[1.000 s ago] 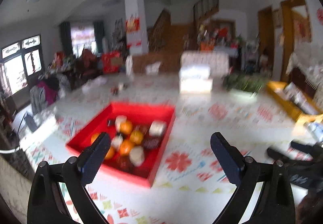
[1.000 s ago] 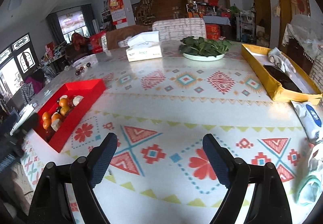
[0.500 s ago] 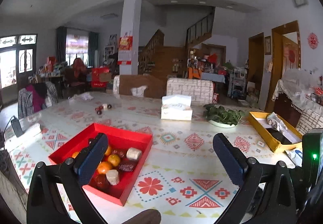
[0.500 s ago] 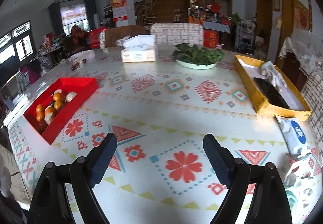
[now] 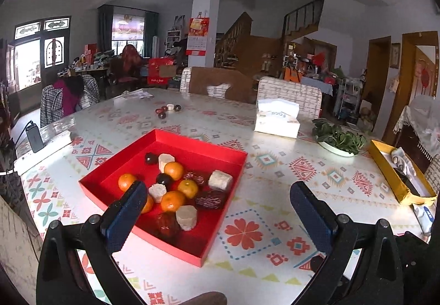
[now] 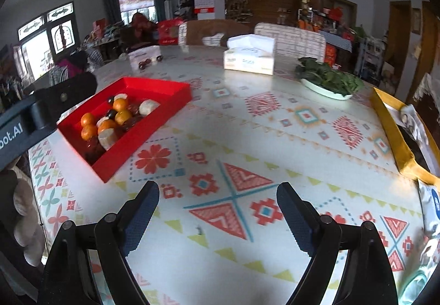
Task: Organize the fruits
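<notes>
We see left gripper (image 5: 217,211) spread, holding nothing | right gripper (image 6: 217,211) spread, holding nothing | shallow red cardboard tray (image 5: 220,150) of oranges (image 5: 173,170), near left on patterned tablecloth (image 6: 247,139) | white tissue box (image 5: 276,123) far, reads "Face" | left gripper arm reads "bot.AI"

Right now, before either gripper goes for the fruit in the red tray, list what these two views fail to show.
- Left wrist view: the left gripper's near finger covers part of one orange in the shallow red cardboard tray.
- Right wrist view: the tray's near wall hides the lowest dark fruits.
- Both views: the small dark round items far across the patterned table are too small to identify.
- The yellow box is cut by the right edge.
</notes>
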`<action>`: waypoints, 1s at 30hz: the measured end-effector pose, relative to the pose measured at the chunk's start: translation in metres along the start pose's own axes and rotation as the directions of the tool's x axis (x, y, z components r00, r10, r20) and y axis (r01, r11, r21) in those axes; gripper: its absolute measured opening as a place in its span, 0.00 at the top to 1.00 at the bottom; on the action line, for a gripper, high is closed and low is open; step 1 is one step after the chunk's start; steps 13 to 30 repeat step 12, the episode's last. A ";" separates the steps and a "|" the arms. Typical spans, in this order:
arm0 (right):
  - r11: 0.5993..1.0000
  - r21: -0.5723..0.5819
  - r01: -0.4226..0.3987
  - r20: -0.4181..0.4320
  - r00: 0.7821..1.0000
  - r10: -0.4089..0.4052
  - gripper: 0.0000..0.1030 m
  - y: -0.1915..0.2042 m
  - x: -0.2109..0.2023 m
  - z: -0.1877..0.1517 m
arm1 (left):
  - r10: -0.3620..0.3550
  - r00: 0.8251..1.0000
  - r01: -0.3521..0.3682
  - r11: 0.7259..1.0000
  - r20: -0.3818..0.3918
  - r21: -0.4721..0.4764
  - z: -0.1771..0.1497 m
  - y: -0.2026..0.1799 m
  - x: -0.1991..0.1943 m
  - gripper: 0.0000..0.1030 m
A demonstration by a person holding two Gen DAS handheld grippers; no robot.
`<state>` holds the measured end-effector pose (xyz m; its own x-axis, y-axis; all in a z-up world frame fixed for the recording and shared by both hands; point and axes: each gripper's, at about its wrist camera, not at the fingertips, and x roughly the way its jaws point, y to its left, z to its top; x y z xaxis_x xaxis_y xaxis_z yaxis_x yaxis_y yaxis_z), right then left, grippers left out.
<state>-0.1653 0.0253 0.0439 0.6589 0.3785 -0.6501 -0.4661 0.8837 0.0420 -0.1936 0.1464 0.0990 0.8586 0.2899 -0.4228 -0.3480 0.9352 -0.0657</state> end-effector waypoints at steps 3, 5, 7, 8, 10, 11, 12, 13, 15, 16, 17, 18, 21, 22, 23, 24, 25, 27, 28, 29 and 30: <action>1.000 -0.030 -0.004 -0.011 1.000 0.004 0.12 0.012 0.006 0.003 | 0.027 1.000 -0.027 1.000 0.004 0.007 -0.001 0.005 0.002 0.00; 0.999 -0.047 -0.009 -0.017 1.000 0.008 0.12 0.019 0.010 0.006 | 0.035 0.999 -0.035 0.999 -0.001 0.003 -0.001 0.009 0.004 0.00; 0.998 -0.056 -0.015 -0.021 1.000 0.014 0.12 0.025 0.013 0.008 | 0.045 0.999 -0.045 0.999 -0.005 -0.006 -0.001 0.015 0.006 0.00; 0.998 -0.059 -0.018 -0.022 1.000 0.016 0.12 0.027 0.014 0.008 | 0.052 0.999 -0.052 0.999 -0.007 -0.010 -0.001 0.017 0.006 0.00; 0.997 -0.067 -0.025 -0.027 0.999 0.023 0.12 0.032 0.017 0.010 | 0.057 0.998 -0.057 0.998 -0.016 -0.021 -0.001 0.023 0.008 0.00; 0.997 -0.073 -0.030 -0.030 0.999 0.028 0.12 0.034 0.019 0.011 | 0.056 0.998 -0.057 0.998 -0.026 -0.029 0.000 0.026 0.009 0.00; 0.997 -0.074 -0.034 -0.029 0.999 0.032 0.12 0.036 0.019 0.011 | 0.055 0.998 -0.056 0.998 -0.035 -0.035 0.000 0.028 0.010 0.00; 0.997 -0.074 -0.034 -0.029 0.999 0.032 0.12 0.036 0.019 0.011 | 0.055 0.998 -0.056 0.998 -0.035 -0.035 0.000 0.028 0.010 0.00; 0.997 -0.074 -0.034 -0.029 0.999 0.032 0.12 0.036 0.019 0.011 | 0.055 0.998 -0.056 0.998 -0.035 -0.035 0.000 0.028 0.010 0.00; 0.997 -0.074 -0.034 -0.029 0.999 0.032 0.12 0.036 0.019 0.011 | 0.055 0.998 -0.056 0.998 -0.035 -0.035 0.000 0.028 0.010 0.00; 0.997 -0.074 -0.034 -0.029 0.999 0.032 0.12 0.036 0.019 0.011 | 0.055 0.998 -0.056 0.998 -0.035 -0.035 0.000 0.028 0.010 0.00; 0.997 -0.074 -0.034 -0.029 0.999 0.032 0.12 0.036 0.019 0.011 | 0.055 0.998 -0.056 0.998 -0.035 -0.035 0.000 0.028 0.010 0.00; 0.997 -0.074 -0.034 -0.029 0.999 0.032 0.12 0.036 0.019 0.011 | 0.055 0.998 -0.056 0.998 -0.035 -0.035 0.000 0.028 0.010 0.00; 0.997 -0.074 -0.034 -0.029 0.999 0.032 0.12 0.036 0.019 0.011 | 0.055 0.998 -0.056 0.998 -0.035 -0.035 0.000 0.028 0.010 0.00; 0.997 -0.074 -0.034 -0.029 0.999 0.032 0.12 0.036 0.019 0.011 | 0.055 0.998 -0.056 0.998 -0.035 -0.035 0.000 0.028 0.010 0.00; 0.997 -0.074 -0.034 -0.029 0.999 0.032 0.12 0.036 0.019 0.011 | 0.055 0.998 -0.056 0.998 -0.035 -0.035 0.000 0.028 0.010 0.00; 0.997 -0.074 -0.034 -0.029 0.999 0.032 0.12 0.036 0.019 0.011 | 0.055 0.998 -0.056 0.998 -0.035 -0.035 0.000 0.028 0.010 0.00; 0.997 -0.074 -0.034 -0.029 0.999 0.032 0.12 0.036 0.019 0.011 | 0.055 0.998 -0.056 0.998 -0.035 -0.035 0.000 0.028 0.010 0.00; 0.997 -0.074 -0.034 -0.029 0.999 0.032 0.12 0.036 0.019 0.011 | 0.055 0.998 -0.056 0.998 -0.035 -0.035 0.000 0.028 0.010 0.00; 0.997 -0.074 -0.034 -0.029 0.999 0.032 0.12 0.036 0.019 0.011 | 0.055 0.998 -0.056 0.998 -0.035 -0.035 0.000 0.028 0.010 0.00; 0.997 -0.074 -0.034 -0.029 0.999 0.032 0.12 0.036 0.019 0.011 | 0.055 0.998 -0.056 0.998 -0.035 -0.035 0.000 0.028 0.010 0.00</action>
